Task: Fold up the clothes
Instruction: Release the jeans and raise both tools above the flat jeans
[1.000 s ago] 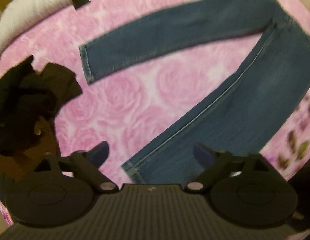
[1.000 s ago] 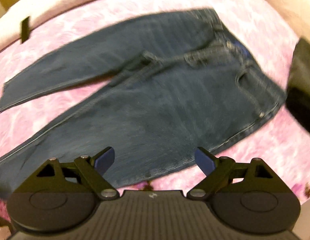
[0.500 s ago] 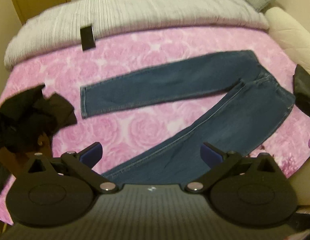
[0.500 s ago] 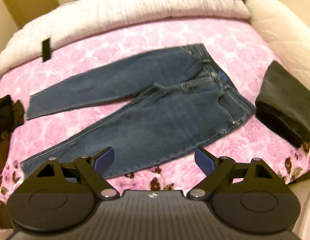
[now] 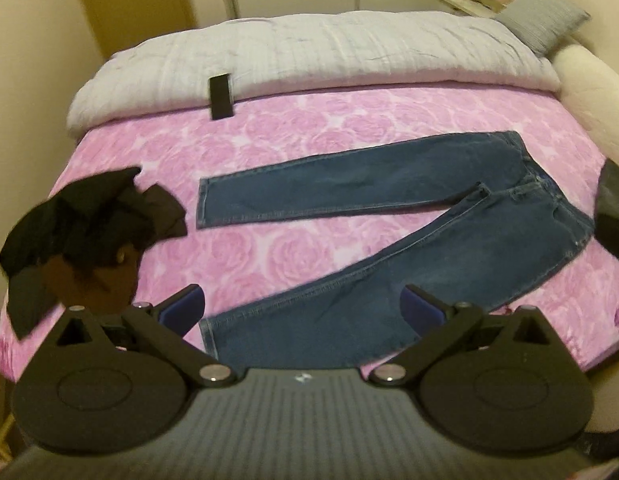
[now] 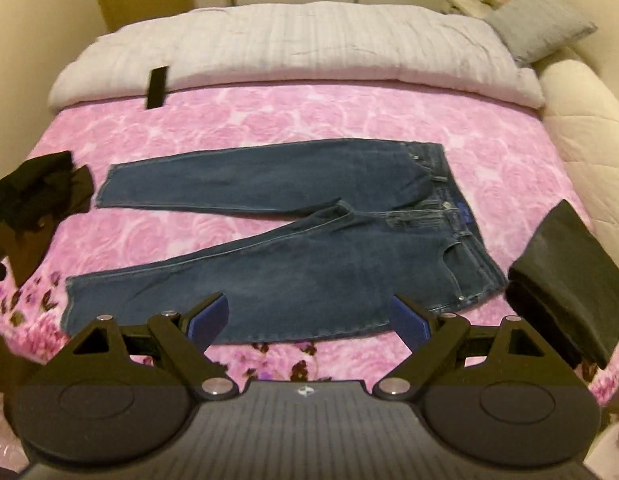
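Both my grippers have risen back from the jeans (image 6: 293, 248), which lie spread flat on the pink bedspread (image 6: 269, 128); left gripper (image 5: 303, 306), its jaws just opened, and right gripper (image 6: 309, 314) both gape empty, and this heavy, limp denim is best pinched at hem and waistband.

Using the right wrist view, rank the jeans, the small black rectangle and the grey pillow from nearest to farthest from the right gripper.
1. Jeans: spread flat just beyond the right gripper, whose fingers are open.
2. Small black rectangle: far left, at the white duvet's edge.
3. Grey pillow: far right corner, at the head of the bed.
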